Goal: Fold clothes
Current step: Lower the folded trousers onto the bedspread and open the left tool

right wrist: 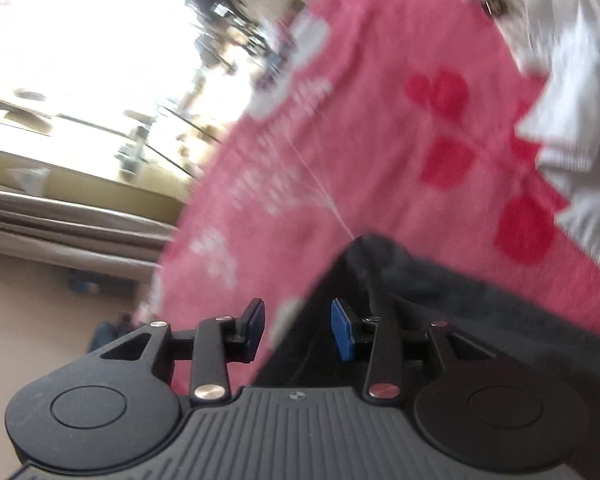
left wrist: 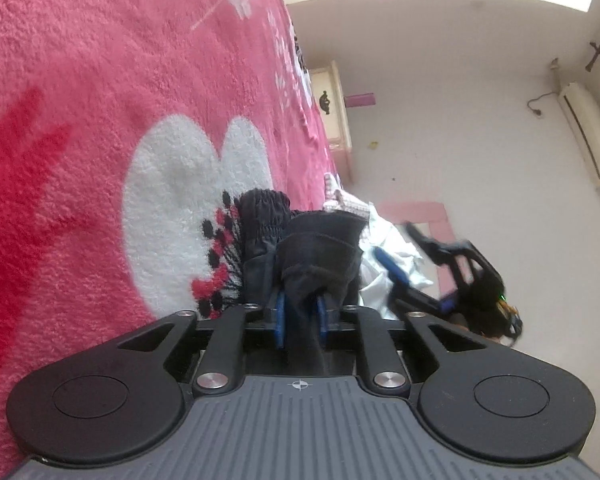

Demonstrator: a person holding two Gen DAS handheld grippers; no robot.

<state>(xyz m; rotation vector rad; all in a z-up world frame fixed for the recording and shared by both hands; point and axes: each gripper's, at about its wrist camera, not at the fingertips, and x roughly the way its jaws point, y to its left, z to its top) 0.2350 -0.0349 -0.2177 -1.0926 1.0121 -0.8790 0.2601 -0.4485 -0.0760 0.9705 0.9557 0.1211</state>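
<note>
Left grip: the left hand-held gripper (left wrist: 300, 320) is clamped on a bunched fold of the dark navy fabric garment with an elastic gathered waistband (left wrist: 320, 248), the cloth pinched between its 2 blue pads at lower centre of the left wrist view.
Right grip: the right hand-held gripper (right wrist: 298, 330) stands wide apart with nothing between its blue pads; the same garment (right wrist: 480, 304) spreads under and to the right of it, lower right of the right wrist view.
Where the garment lies: on the fluffy pink blanket with white and red heart shapes (left wrist: 100, 120), the waistband end lifted slightly near a white heart at centre frame.
White cloth: a crumpled white garment (left wrist: 388, 256) sits just beside the dark one, right of centre; it also fills the upper right of the right wrist view.
Risk 1: the left pinch holds a thick wad, so I judge layers could slip out unevenly and skew any fold line.
Risk 2: the plush pile may drag the fabric and wrinkle it when pulled.
Risk 3: the white cloth is close enough to be snagged or folded in by mistake.
Risk 4: the 2 tools are near each other and could collide.
Hard to see: the right wrist view is motion-blurred; the garment's full outline, its type and how many folds it carries cannot be told.
Cut off: the garment's far edges run out of frame.
</note>
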